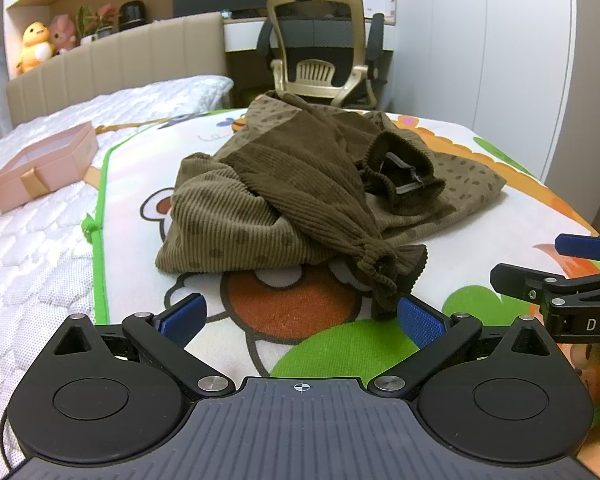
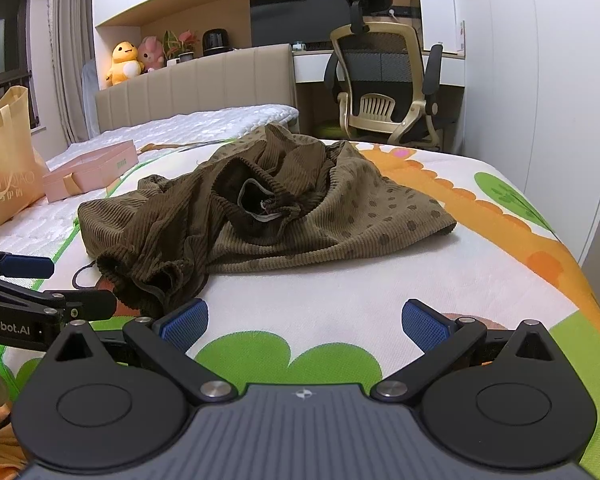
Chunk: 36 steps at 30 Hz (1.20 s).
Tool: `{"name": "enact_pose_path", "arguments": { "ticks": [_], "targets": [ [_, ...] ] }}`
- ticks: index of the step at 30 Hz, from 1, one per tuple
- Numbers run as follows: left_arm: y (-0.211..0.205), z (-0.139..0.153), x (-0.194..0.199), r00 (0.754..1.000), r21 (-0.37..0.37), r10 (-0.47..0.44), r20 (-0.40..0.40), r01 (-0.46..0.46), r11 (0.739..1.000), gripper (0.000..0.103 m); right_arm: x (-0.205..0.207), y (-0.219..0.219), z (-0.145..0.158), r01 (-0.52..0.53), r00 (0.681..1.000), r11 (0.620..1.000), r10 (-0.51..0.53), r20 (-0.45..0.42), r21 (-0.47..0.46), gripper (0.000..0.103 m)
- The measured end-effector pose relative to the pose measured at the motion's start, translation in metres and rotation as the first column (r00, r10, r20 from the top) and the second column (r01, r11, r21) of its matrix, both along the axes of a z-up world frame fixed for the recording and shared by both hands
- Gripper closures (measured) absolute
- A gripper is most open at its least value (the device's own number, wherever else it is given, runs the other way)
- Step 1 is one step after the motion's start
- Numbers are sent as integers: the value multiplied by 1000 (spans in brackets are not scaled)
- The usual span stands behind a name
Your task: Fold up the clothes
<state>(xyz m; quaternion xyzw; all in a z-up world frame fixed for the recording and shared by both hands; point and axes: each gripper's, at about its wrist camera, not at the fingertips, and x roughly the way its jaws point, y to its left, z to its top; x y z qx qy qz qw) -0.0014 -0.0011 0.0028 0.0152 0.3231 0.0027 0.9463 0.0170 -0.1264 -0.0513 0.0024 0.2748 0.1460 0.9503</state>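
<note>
A crumpled olive-brown corduroy garment (image 1: 284, 200) with dark dots lies in a heap on a cartoon-print mat (image 1: 312, 312) spread over the bed. Its gathered cuff (image 1: 384, 268) points toward me. My left gripper (image 1: 300, 320) is open just short of that cuff, nothing between its blue pads. The same garment (image 2: 268, 212) shows in the right wrist view, its elastic waistband opening (image 2: 256, 200) facing up. My right gripper (image 2: 304, 324) is open over bare mat, to the right of the near cuff (image 2: 152, 280). Each gripper appears at the edge of the other's view.
A pink gift box (image 1: 40, 168) sits on the white quilted mattress (image 1: 32, 264) at left, with a tan tote bag (image 2: 8, 168) beside it. Behind the bed's far edge stand an office chair (image 2: 384, 80) and a desk. Plush toys (image 2: 124, 62) line the headboard shelf.
</note>
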Motion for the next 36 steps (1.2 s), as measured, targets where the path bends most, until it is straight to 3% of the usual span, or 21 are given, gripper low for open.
{"name": "enact_pose_path", "arguments": {
  "ticks": [28,36],
  "targets": [
    [1,-2,-2,1000,-5,-2,-6,2,1000,0,3,0,-4,-3,1000,1000,3,-23,4,0],
    [11,13,1,998,-74,-57,19,58,996,0,11,-2,-2,-29,999,1000,29,-41,6,0]
  ]
}}
